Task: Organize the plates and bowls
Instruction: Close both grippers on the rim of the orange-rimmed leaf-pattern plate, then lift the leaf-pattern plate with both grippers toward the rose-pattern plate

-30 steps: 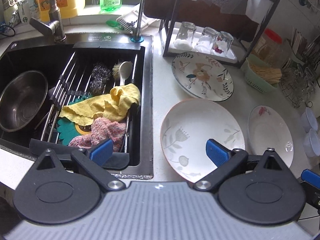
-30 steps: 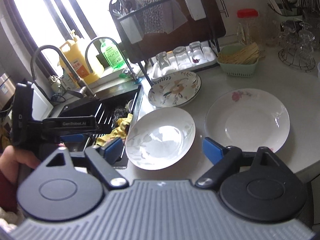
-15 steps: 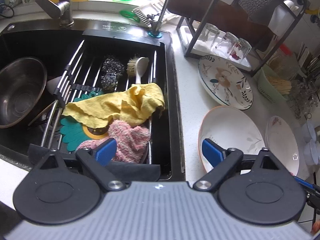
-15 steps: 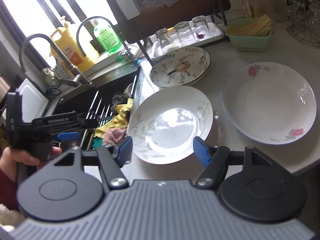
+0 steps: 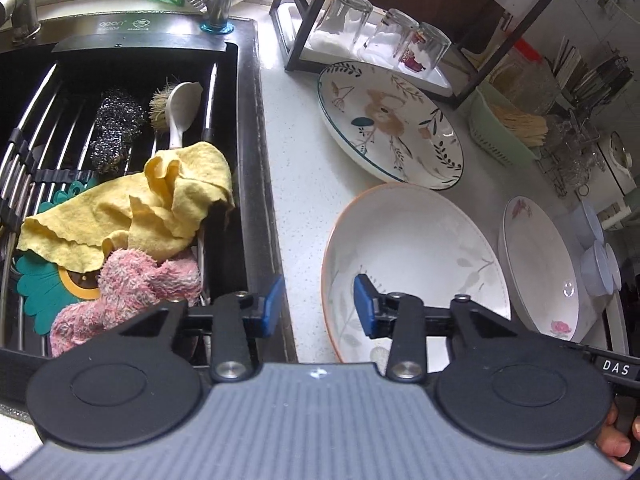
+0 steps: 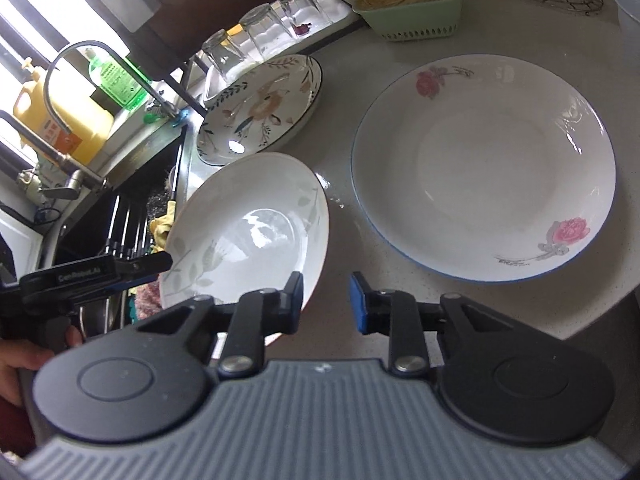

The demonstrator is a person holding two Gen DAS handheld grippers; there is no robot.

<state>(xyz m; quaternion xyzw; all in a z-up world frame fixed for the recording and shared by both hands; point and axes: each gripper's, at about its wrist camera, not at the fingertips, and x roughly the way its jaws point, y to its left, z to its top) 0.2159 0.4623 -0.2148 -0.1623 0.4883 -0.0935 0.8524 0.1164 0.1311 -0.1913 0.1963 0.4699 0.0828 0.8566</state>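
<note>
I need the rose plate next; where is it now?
The rose plate lies on the counter, right of the leaf bowl, in front of the green basket.

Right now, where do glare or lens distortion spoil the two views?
Right wrist view: the window is blown out, and glare sits in the leaf-pattern bowl. Left wrist view: even light, but fisheye bends the sink edge.

Both grippers parted, nothing between their pads

Left gripper [image 5: 316,306] sits low in its frame, centre; right gripper [image 6: 326,302] likewise, jaws narrowly apart.
</note>
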